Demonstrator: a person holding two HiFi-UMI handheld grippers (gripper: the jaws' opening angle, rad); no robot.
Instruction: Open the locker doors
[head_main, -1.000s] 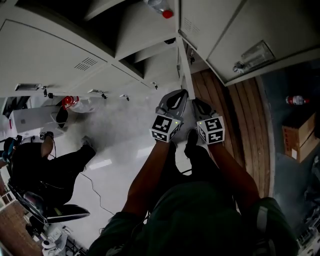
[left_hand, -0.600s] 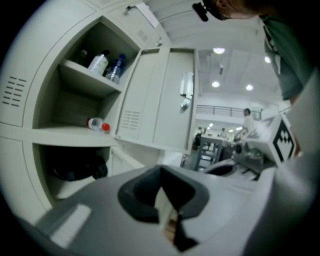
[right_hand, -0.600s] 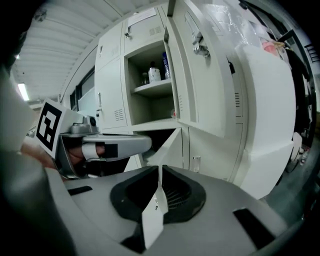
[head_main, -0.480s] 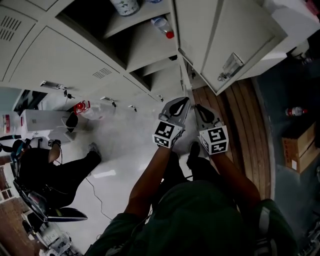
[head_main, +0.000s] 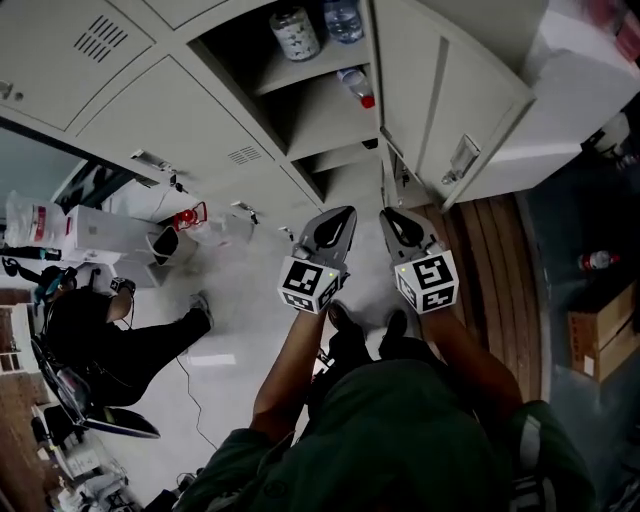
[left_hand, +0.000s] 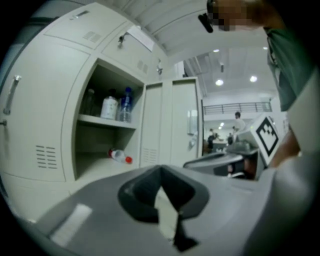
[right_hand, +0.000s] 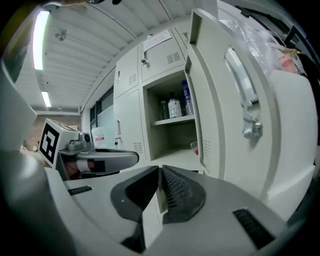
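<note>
Left gripper and right gripper both have their fingers closed on nothing, near the lockers, one locker door stands open at right, and the next step likely means reaching the closed door at left.

I read this as a locker bay off a large work hall. There is a bank of grey steel lockers with vented doors, and one open compartment has bottles on its shelf. Below the lockers is a glossy white floor. Right of the lockers are wood planking and a cardboard box. Beyond the lockers lies an open hall with ceiling spotlights, a railing and people standing.
</note>
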